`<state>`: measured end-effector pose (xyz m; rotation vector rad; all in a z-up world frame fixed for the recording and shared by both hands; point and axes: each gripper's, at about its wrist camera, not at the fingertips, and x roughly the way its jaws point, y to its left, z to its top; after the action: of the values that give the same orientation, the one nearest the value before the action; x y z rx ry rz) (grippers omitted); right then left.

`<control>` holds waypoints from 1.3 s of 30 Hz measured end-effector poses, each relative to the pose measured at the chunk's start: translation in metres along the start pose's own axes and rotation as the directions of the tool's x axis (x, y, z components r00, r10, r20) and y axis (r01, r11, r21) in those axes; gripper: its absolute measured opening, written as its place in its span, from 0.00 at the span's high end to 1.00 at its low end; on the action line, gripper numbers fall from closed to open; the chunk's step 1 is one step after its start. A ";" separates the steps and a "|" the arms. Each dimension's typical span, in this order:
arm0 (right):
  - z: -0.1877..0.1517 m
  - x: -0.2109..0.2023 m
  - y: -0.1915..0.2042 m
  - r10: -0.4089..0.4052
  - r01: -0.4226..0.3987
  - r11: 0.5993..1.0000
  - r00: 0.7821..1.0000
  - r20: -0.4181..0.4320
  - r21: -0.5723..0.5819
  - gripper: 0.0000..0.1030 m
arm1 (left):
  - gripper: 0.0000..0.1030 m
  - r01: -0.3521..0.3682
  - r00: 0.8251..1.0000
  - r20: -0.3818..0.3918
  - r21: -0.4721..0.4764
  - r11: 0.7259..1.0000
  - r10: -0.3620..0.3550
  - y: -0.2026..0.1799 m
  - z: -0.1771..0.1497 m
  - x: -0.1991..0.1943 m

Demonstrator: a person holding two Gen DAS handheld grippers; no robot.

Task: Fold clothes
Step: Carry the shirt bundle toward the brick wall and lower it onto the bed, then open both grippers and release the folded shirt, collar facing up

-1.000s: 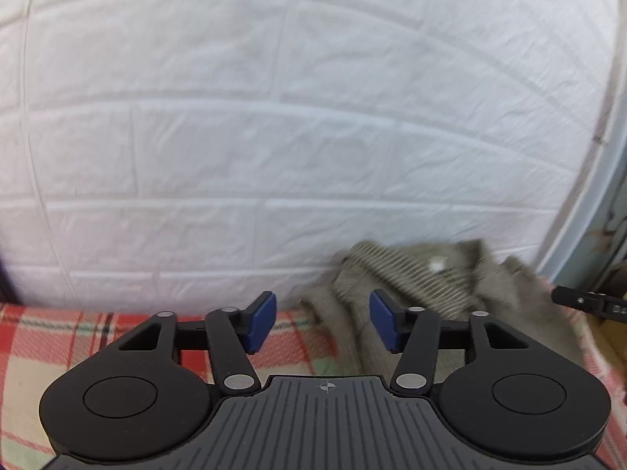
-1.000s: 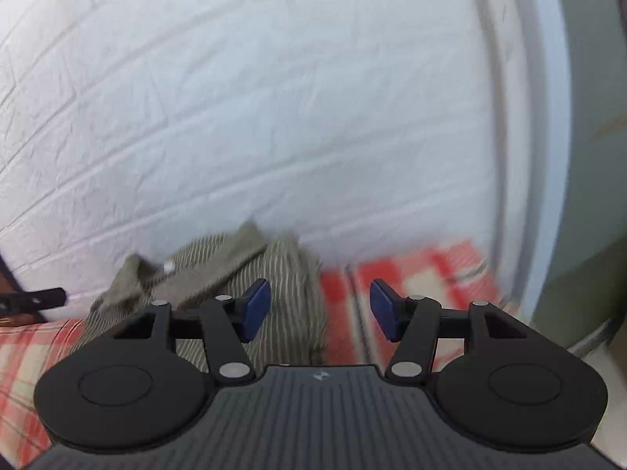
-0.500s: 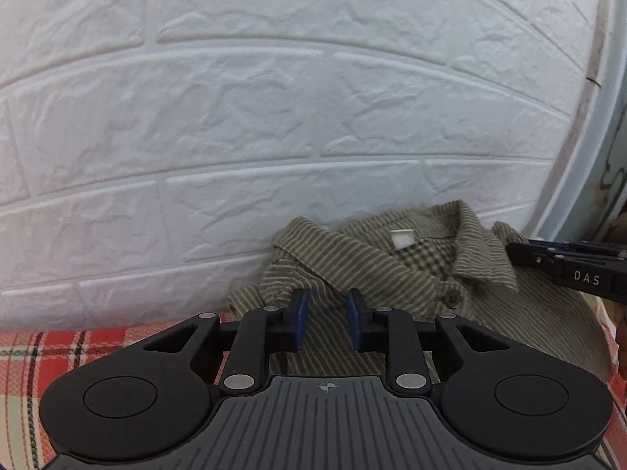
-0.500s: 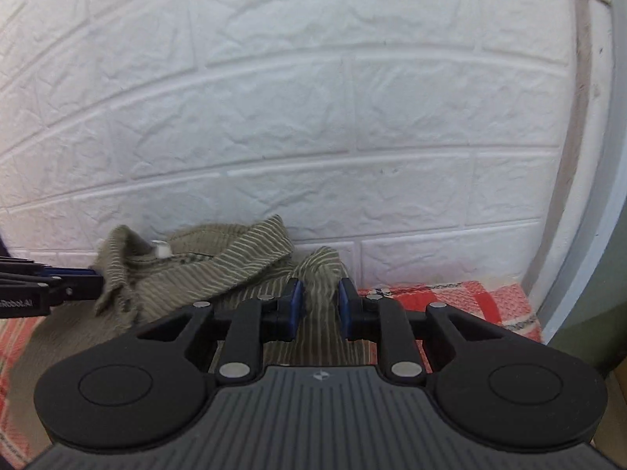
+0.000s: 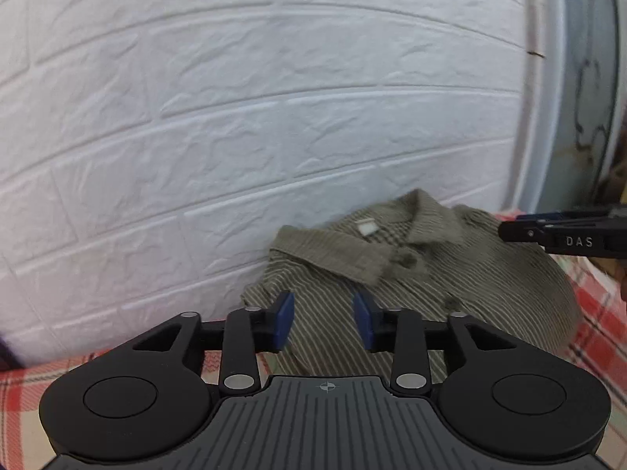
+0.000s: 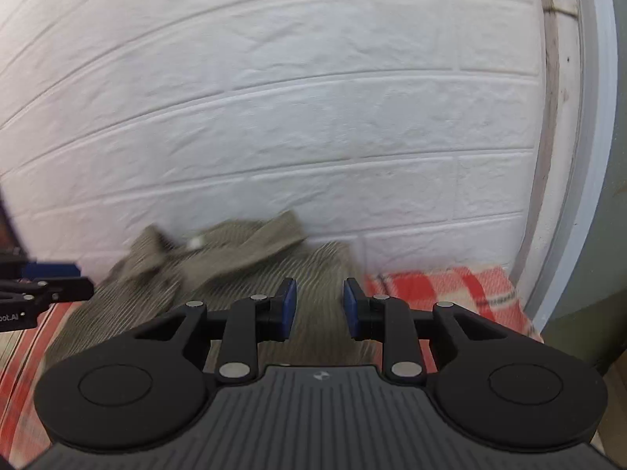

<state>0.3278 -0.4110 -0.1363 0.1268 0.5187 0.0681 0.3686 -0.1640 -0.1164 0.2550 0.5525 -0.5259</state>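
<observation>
Shirt (image 5: 450, 286): olive-green with thin pale stripes, collared, lying crumpled in a low heap. Small white label (image 5: 366, 229) shows inside the neck; a checked lining is visible just beside it. Collar flaps open toward me, dark buttons below it.

Place: it lies just ahead of my left tongs (image 5: 323, 323), spreading off to their right, pushed up against the foot of the white brick-pattern wall (image 5: 235, 117). From the right wrist camera the same shirt (image 6: 235, 270) sits ahead and to the left of my right tongs (image 6: 319, 307). Under it, a red, cream and green checked cloth (image 6: 439, 286) covers the surface.

Left tongs: blue pads spread, nothing between them, stripes of the shirt visible through the gap. Right tongs: also spread, a slightly narrower gap, nothing pinched.

Right tongs seen from the side in the left wrist view (image 5: 564, 231), at the shirt's far right, lettering "DAS" on them.

Hard to make out: the right wrist view is motion-blurred, so stripes and collar smear. Near part of the shirt is hidden behind both tool bodies. Sleeves cannot be told apart in the heap. Whether either tool touches the fabric, I cannot tell.
</observation>
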 end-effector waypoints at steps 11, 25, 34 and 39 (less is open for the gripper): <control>-0.030 0.001 0.040 -0.099 0.090 0.981 0.994 -0.045 -0.174 0.71 | 0.44 -0.028 0.993 -0.114 -0.091 0.995 0.017 -0.025 -0.027 0.013; -0.070 -0.015 0.042 -0.044 0.042 0.993 0.999 -0.017 -0.112 0.69 | 0.26 -0.112 0.992 -0.075 -0.162 0.980 0.101 -0.043 -0.061 0.014; -0.066 -0.019 0.044 -0.052 0.051 0.994 0.999 -0.011 -0.096 0.69 | 0.21 -0.107 0.991 -0.109 -0.241 0.965 0.083 -0.034 -0.054 0.007; -0.042 -0.065 0.036 -0.007 0.008 1.000 0.999 0.050 -0.021 0.30 | 0.12 -0.127 0.990 -0.099 -0.313 0.941 0.101 -0.027 -0.038 -0.037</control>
<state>0.2492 -0.3777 -0.1357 0.1060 0.4683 0.0625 0.3106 -0.1571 -0.1296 -0.0006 0.6888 -0.3075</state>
